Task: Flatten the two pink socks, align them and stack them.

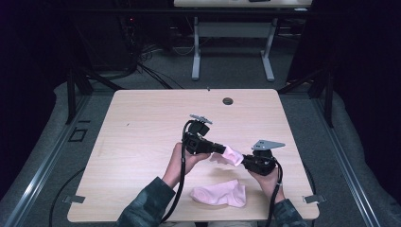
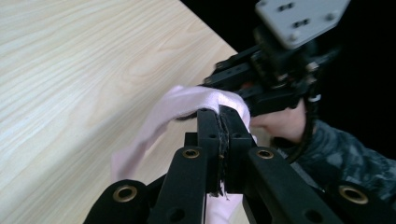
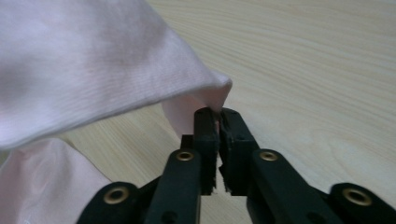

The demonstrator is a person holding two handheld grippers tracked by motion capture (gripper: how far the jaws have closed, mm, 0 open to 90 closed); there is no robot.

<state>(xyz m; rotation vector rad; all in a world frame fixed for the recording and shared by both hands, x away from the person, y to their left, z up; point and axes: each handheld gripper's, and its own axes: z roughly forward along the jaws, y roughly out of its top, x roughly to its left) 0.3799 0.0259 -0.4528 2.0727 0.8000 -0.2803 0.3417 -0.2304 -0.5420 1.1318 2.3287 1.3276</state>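
- A pale wooden desk (image 1: 142, 123) carries the work, with a person's two camouflage-sleeved forearms coming in over its near edge.
- A pink sock (image 1: 221, 194) lies flat on the desk close to the near edge, right of the middle, its long axis running roughly along that edge and tilted a little, the wider end toward the right.
- A second pink sock (image 1: 229, 155) hangs in the air above the desk, between the two grippers and farther from the near edge than the flat sock; it is stretched between them with its long axis running from the left gripper down to the right gripper, slanting toward the near right corner.
- The fabric is soft, finely ribbed and pale pink; in the right gripper view it drapes in a broad fold (image 3: 93, 65) that comes to a pinched corner at the jaw tips.
- The left gripper (image 1: 222, 149) has its jaws pressed together on one end of the held sock; in the left gripper view the cloth (image 2: 187, 100) bulges over the closed tips.
- The right gripper (image 1: 242, 161) has its jaws pressed together on the other end, a thin edge of the sock caught between the tips in the right gripper view.
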